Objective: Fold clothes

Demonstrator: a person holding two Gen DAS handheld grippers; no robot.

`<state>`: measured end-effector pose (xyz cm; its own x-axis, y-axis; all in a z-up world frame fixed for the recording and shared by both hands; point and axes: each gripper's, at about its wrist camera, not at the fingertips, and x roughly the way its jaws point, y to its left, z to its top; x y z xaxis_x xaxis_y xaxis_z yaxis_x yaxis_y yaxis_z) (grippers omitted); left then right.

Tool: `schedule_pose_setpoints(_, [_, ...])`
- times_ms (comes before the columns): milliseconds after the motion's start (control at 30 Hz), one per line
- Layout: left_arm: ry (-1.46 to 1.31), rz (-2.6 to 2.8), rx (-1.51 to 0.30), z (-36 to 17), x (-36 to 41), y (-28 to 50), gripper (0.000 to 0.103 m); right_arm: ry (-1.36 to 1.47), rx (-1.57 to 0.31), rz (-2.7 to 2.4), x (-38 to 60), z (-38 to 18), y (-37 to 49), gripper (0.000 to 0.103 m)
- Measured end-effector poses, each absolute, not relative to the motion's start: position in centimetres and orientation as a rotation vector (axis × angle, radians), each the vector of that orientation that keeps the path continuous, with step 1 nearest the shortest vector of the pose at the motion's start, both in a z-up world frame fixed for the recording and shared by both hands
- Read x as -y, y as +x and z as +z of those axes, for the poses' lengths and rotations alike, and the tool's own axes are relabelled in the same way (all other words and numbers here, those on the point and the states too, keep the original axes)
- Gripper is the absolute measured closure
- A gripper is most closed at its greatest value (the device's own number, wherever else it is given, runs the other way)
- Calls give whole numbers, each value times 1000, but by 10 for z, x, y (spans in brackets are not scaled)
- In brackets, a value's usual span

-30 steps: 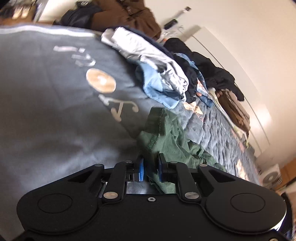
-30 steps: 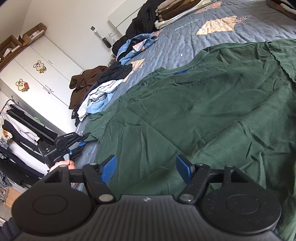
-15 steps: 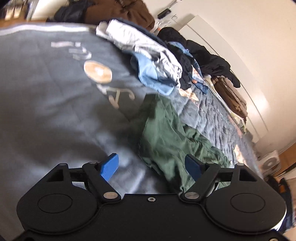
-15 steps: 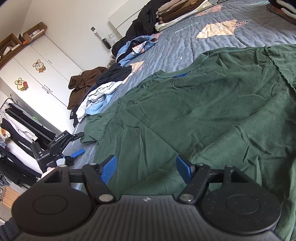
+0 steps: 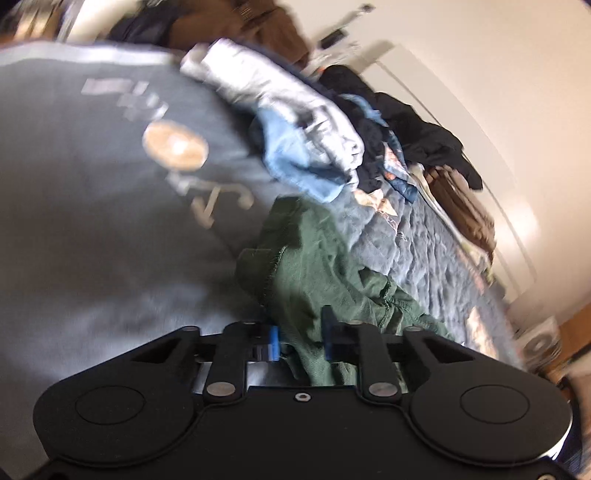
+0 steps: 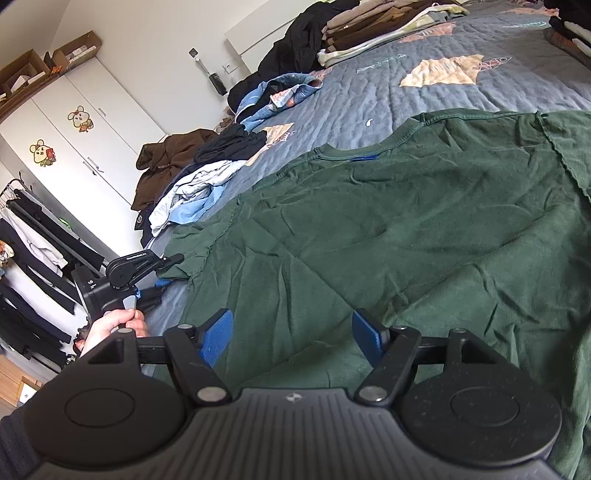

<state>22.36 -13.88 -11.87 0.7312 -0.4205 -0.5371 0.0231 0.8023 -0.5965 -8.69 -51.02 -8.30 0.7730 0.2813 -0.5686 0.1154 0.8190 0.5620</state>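
**Left tool closing on the sleeve of the green T-shirt**

The left tool (image 5: 300, 338) has its jaws narrowing, now a small gap apart, with a bunched fold of the green T-shirt (image 5: 321, 266) between the blue pads; this view is blurred, so whether the pads already press the cloth cannot be told. The cloth there is the sleeve end of the shirt, at the bed's edge, and it runs up and away from the tool.

The right tool (image 6: 291, 338) stands wide open with nothing between its pads, poised just above the shirt's lower part. In its view the green T-shirt (image 6: 406, 229) lies spread flat on the blue quilted bed (image 6: 369, 99), collar toward the far side. The left tool (image 6: 136, 266) shows at the shirt's left sleeve, held by a hand (image 6: 110, 325).

Beyond the sleeve lies a heap of loose clothes (image 6: 192, 195); a stack of folded garments (image 6: 369, 26) sits at the far end of the bed.
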Motion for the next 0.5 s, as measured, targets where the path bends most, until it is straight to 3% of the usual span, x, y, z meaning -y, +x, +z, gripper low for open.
schedule_pose_setpoints(200, [-471, -307, -725, -110, 153, 223, 82, 595, -659, 164, 505, -74, -87, 32])
schedule_pose_setpoints(267, [-475, -297, -735, -114, 151, 224, 71, 610, -640, 215, 503, -70, -87, 32])
schedule_pose_setpoints(333, [-505, -290, -751, -120, 147, 226, 47, 605, -624, 249, 498, -66, -88, 32])
schedule_pose_setpoints(500, [-587, -273, -781, -133, 138, 230, 45, 552, -606, 305, 481, -53, -89, 32])
